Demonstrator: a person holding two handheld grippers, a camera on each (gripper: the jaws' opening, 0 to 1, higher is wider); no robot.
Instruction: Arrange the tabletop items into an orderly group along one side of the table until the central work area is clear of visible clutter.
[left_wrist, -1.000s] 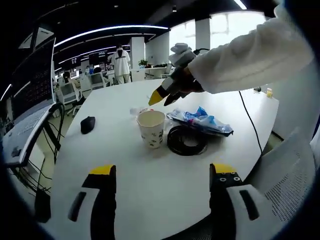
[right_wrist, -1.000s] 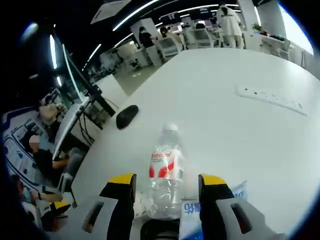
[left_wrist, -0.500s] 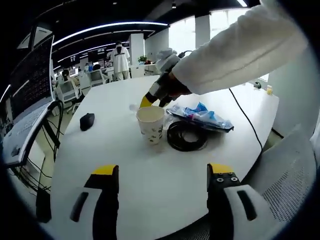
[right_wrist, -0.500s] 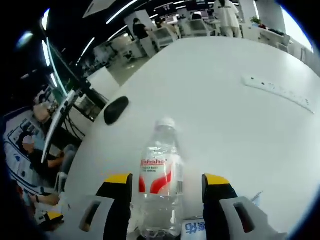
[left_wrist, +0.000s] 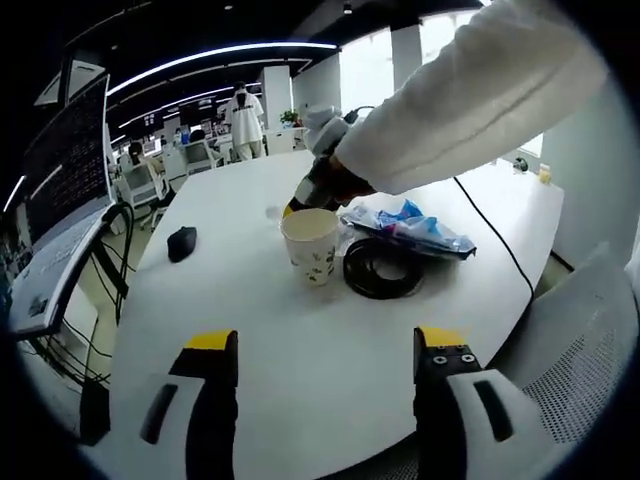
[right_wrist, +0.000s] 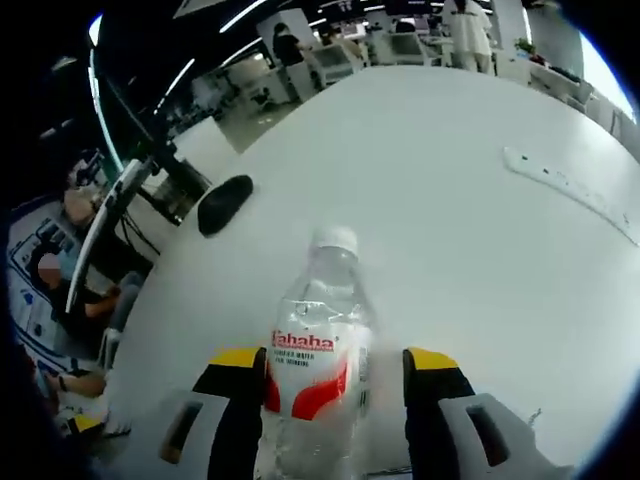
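Observation:
A clear water bottle (right_wrist: 315, 370) with a red and white label lies between the jaws of my right gripper (right_wrist: 334, 358), which stands open around it, with a gap on the right side. In the left gripper view that right gripper (left_wrist: 300, 197), held by a hand in a white sleeve, reaches down just behind a patterned paper cup (left_wrist: 312, 245). Beside the cup lie a black coiled cable (left_wrist: 380, 268) and a blue and white packet (left_wrist: 405, 225). My left gripper (left_wrist: 325, 340) hangs open over the near table, nothing between its jaws.
A black mouse (left_wrist: 181, 243) (right_wrist: 224, 203) sits toward the table's left side. A white power strip (right_wrist: 570, 190) lies farther out. A thin black cord (left_wrist: 490, 230) trails to the right edge. Monitors (left_wrist: 60, 190) stand left, a chair (left_wrist: 590, 370) at the near right.
My right gripper has moved forward and lower, so the bottle now sits deeper between its jaws. The jaws' spacing is unchanged. The left gripper has barely moved.

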